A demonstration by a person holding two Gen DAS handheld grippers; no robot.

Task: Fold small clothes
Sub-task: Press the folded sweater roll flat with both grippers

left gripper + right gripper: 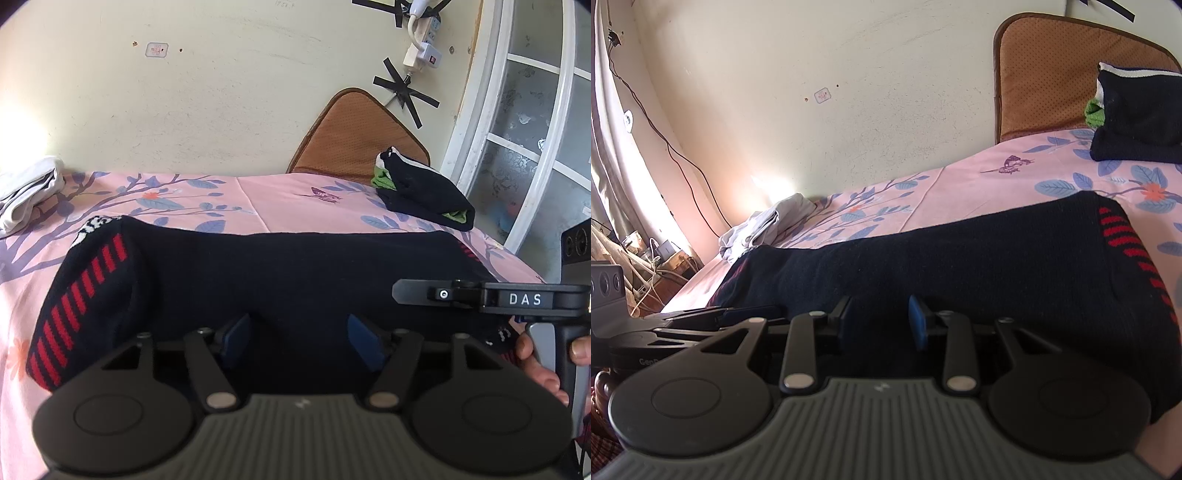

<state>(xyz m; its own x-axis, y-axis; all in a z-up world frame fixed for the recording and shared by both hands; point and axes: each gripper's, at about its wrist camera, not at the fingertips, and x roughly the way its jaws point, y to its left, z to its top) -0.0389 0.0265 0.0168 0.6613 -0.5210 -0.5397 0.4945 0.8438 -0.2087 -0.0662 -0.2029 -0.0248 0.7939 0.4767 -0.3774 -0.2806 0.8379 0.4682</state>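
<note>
A black knitted garment with red stripes (280,273) lies flat across the pink floral bedsheet (280,195); it also shows in the right wrist view (960,251). My left gripper (297,332) is open, its blue pads (236,330) spread apart right at the garment's near edge. My right gripper (882,321) is open too, its pads (918,321) at the same near edge, further right. The right gripper's body shows in the left wrist view (491,297), held by a hand.
A folded black and green garment (421,192) lies at the back right of the bed before a brown cushion (354,136). A white folded cloth (26,192) lies at the back left. A wall is behind, a window frame (524,122) at right.
</note>
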